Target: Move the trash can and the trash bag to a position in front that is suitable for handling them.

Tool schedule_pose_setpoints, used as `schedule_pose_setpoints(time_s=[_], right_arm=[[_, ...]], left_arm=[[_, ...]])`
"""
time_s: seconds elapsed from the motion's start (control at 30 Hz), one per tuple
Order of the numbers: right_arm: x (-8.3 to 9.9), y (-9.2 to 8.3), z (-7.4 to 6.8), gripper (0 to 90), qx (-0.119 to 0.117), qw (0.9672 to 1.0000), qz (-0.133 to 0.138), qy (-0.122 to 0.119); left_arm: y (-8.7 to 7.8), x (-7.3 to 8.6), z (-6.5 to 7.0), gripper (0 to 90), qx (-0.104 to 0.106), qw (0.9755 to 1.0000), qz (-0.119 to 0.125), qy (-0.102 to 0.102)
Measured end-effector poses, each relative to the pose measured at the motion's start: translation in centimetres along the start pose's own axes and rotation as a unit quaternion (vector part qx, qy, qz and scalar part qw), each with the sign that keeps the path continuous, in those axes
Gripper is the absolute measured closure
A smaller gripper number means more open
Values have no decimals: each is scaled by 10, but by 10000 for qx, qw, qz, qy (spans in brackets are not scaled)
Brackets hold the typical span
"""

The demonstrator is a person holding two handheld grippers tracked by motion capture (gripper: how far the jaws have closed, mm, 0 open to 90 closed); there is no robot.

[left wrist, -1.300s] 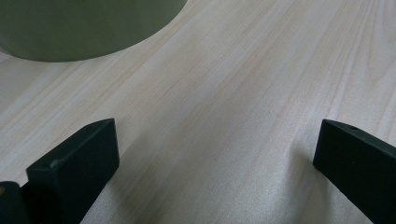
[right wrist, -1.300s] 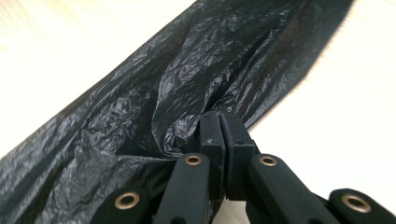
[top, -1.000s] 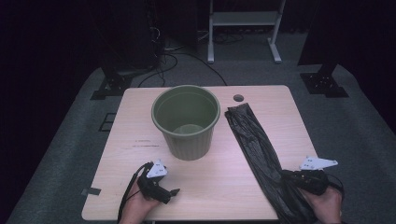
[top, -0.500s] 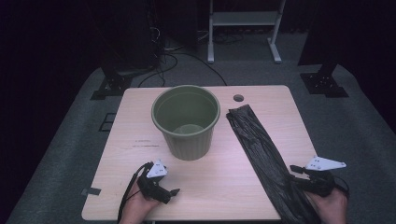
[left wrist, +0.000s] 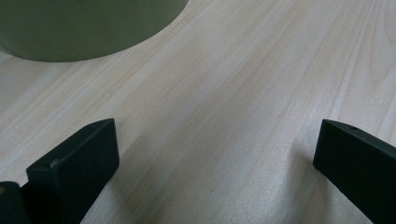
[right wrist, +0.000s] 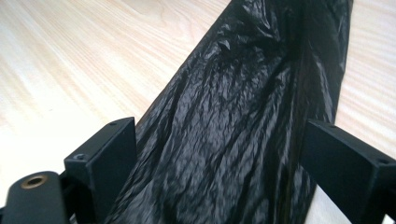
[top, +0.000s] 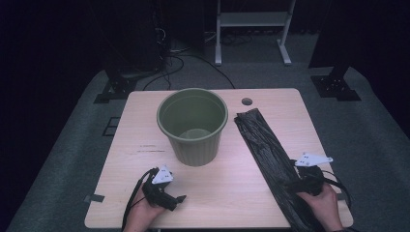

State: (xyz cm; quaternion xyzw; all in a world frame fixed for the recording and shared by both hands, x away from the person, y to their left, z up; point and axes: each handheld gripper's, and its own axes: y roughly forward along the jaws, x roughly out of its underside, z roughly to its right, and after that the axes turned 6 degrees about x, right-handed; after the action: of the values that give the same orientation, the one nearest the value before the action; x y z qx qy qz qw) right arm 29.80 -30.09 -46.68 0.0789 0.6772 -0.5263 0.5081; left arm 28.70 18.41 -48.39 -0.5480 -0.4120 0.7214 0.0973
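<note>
Table [top: 145, 145] first: pale wood, with a green bin [top: 192, 126] standing upright ahead of the left gripper [top: 175, 199] and slightly to one side, apart from it. Black bag [top: 270, 159], folded flat into a long strip, lies with its long axis running straight ahead from the right gripper [top: 290, 183] toward the table's far edge; its near end passes under that gripper and reaches the near edge. Right hand is plainly the nearer one to the bag. In the right gripper view the jaws have just been opening and stand spread, one on each side of the strip, with the bag [right wrist: 243, 130] between them but not pinched. Left gripper's jaws are also spread wide, with bare wood between and the bin's wall [left wrist: 84, 28] beyond the left jaw. Open room: clear wood between bin and bag; the strip's right side runs near the table's right edge, so little margin there.
</note>
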Motion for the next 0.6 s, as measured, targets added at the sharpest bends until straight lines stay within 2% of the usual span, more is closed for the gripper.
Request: schedule_pose_setpoints(time_s=[0.13,0.33,0.4,0.53,0.6], right_arm=[[0,10,0,101,9,9999,57,-115],[2,21,-2,101,43,9994,-237,-229],[3,23,-2,100,58,9993,-308,-223],[5,24,-2,100,39,9995,-261,-192],[6,25,-1,101,-68,9996,-275,-93]], left_arm=[[0,0,0,0,-34,10000,3,-24],[-1,0,-2,0,24,9999,69,-90],[-1,0,-2,0,62,9998,92,-141],[-3,-1,-1,0,115,9997,110,-187],[-6,-4,-1,0,93,9998,94,-165]])
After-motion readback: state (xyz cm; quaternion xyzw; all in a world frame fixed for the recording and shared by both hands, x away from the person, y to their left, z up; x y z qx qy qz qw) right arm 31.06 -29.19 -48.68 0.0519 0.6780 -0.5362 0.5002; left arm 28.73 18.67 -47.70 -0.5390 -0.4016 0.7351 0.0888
